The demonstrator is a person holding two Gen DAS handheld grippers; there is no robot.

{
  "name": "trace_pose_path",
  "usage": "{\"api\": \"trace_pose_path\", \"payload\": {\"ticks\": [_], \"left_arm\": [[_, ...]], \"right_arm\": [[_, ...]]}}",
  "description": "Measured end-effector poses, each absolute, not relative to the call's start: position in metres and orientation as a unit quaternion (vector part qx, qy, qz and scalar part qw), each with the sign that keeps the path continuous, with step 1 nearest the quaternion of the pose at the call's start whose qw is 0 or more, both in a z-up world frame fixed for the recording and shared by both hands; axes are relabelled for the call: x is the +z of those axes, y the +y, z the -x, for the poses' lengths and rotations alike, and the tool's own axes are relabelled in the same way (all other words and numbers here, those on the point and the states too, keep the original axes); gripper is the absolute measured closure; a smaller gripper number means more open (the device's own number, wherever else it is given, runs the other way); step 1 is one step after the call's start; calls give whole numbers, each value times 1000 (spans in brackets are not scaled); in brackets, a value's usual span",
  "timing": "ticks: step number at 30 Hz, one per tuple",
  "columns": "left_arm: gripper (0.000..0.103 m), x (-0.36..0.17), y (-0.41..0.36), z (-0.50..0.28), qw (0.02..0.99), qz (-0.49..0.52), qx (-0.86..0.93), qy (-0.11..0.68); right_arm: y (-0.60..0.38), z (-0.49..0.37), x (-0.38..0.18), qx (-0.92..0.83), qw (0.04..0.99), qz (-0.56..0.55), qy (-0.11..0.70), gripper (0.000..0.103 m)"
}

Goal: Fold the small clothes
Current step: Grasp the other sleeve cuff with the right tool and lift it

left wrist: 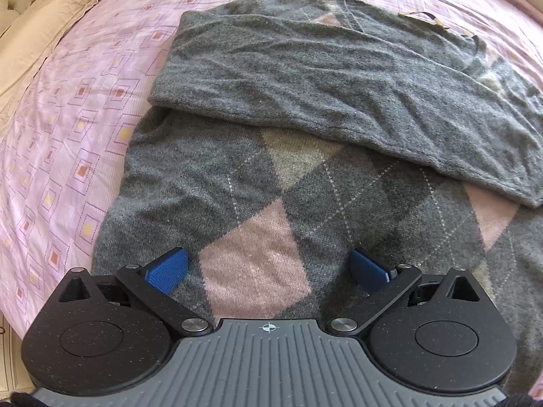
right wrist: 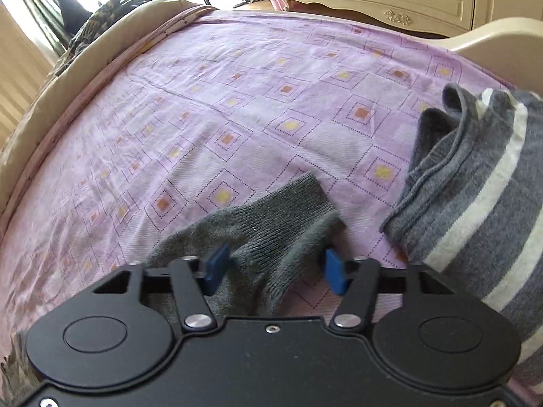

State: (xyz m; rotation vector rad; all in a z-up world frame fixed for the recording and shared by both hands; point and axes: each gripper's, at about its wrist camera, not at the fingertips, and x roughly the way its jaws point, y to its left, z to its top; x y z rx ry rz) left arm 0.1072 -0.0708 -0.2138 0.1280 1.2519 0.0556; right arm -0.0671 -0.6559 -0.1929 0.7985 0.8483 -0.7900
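The grey sweater (left wrist: 305, 108) lies flat on the bed (left wrist: 68, 108), filling the middle of the frame; the left hand-held gripper (left wrist: 268, 268) hangs wide open over its bottom edge, holding nothing. The right hand-held gripper (right wrist: 271, 268) is open around the sleeve cuff (right wrist: 271, 217), which points to the upper right; it is nearer the sleeve; I can read no words anywhere.

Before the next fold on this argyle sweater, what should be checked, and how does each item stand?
1. Left gripper open over the sweater: ok.
2. One sleeve folded across the body: ok.
3. Right gripper open with the sleeve cuff between its fingers: ok.
4. Cuff actually gripped: not ok, jaws stand apart.
5. Striped garment clear of the cuff: ok, a gap of bedsheet shows.
6. Sweater hem flat: cannot tell.
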Motion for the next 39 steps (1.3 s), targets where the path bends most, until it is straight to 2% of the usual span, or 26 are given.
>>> {"api": "trace_pose_path", "payload": {"ticks": [2, 4, 6, 17, 21, 27, 33, 39], "left_arm": [[0, -213, -72, -106, 809, -61, 27, 584], [0, -213, -73, -105, 810, -62, 28, 583], [0, -213, -74, -105, 810, -64, 27, 583], [1, -207, -67, -114, 808, -99, -35, 580], [13, -196, -65, -116, 812, -122, -100, 562], [13, -164, -46, -116, 831, -131, -185, 508], [13, -140, -14, -126, 847, -109, -205, 479], [13, -132, 31, -147, 852, -87, -198, 476]], "right_arm": [[-658, 67, -194, -355, 764, -365, 396, 73], [-660, 68, -193, -345, 765, -372, 397, 86], [-658, 67, -190, -342, 768, -370, 395, 92], [-602, 51, -103, -273, 832, -348, 334, 92], [-555, 31, -63, -236, 858, -323, 321, 92], [-460, -17, -19, -167, 886, -295, 315, 92], [-344, -78, -13, -72, 903, -275, 323, 92], [-232, -141, -52, 15, 896, -260, 360, 92]]}}
